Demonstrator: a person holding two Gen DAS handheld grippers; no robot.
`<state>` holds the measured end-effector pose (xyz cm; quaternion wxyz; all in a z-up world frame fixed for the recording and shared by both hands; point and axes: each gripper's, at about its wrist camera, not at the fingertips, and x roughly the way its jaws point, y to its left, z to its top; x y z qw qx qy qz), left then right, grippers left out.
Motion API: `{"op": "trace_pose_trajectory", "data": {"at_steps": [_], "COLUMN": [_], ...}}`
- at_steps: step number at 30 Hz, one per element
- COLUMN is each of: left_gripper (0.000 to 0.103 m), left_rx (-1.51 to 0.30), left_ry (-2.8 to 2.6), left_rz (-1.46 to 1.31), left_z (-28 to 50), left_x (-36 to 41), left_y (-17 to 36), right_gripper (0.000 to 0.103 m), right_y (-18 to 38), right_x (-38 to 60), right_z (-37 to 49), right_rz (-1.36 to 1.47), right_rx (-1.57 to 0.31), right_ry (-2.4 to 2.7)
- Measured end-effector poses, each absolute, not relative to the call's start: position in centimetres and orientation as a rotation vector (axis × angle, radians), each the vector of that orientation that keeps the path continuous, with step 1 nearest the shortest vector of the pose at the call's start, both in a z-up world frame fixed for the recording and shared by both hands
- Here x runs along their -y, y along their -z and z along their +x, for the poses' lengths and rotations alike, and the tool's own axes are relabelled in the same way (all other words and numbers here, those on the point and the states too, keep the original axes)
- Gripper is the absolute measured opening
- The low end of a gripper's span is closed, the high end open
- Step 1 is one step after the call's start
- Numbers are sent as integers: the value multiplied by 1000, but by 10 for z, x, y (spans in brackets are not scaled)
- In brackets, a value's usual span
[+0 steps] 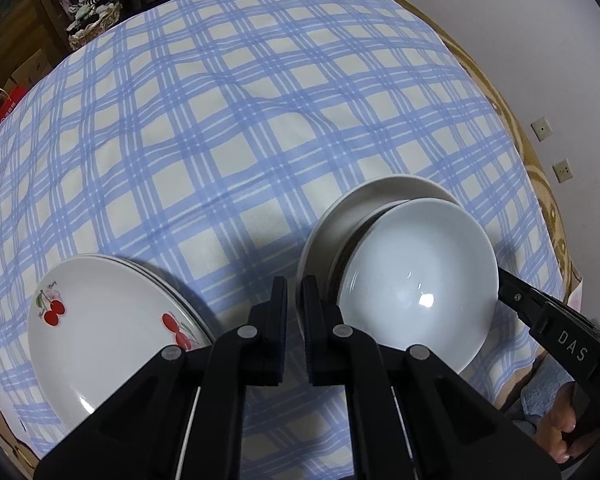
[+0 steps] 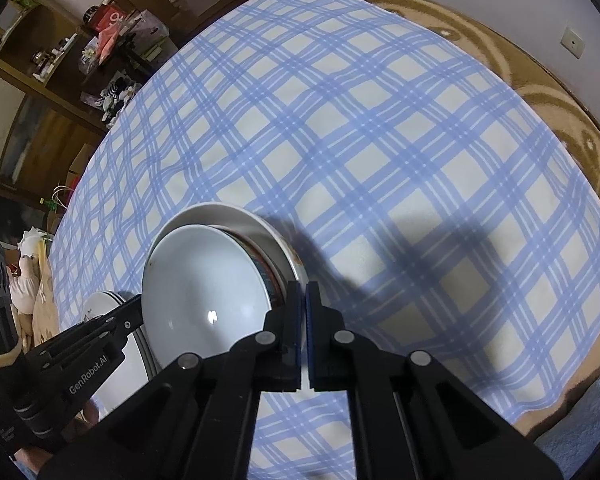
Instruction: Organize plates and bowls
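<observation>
Two glazed white bowls (image 1: 416,276) sit nested just right of the table's near centre, the upper one tipped inside the lower bowl (image 1: 364,200), whose rim shows behind it at about 11 o'clock. At 9 o'clock from them, near the front edge, lies a short stack of cherry-print plates (image 1: 100,336), flat and shallow, at least two rims visible.

Both claws pinch the bowl stack from opposite sides. The left gripper (image 1: 295,292) has its padded jaws nearly together at the stack's 8 o'clock rim; they appear clamped on the lower bowl's edge, though the contact is partly hidden. The right gripper (image 2: 303,296) is closed the same way on the rim at 4 o'clock, its blue pads almost meeting over thin ceramic.

I judge the bowls stiff, fairly heavy, brittle and slick with glaze; a rim pinch may slip or let the loose inner bowl rock, so gripping deep over the lip and lifting level seems wise.

Underneath, the blue-and-cream checked tablecloth (image 1: 220,128) is soft and slightly wrinkled, over a tan patterned blanket (image 2: 560,120).
</observation>
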<state>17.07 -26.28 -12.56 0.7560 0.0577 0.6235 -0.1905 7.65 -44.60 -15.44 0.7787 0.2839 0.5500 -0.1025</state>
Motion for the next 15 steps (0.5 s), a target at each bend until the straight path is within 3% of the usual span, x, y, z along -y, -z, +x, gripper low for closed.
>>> {"op": "trace_pose_trajectory", "data": {"at_steps": [15], "left_gripper": [2], "left_rx": [-1326], "left_ry": [405], "left_rz": [151], "left_z": [165], "left_x": [266], "left_y": [125], "right_gripper": [5], "right_y": [153], "right_x": [442], "right_z": [77], "right_rz": [602], "right_rx": [-1197], "right_ry": [250]}}
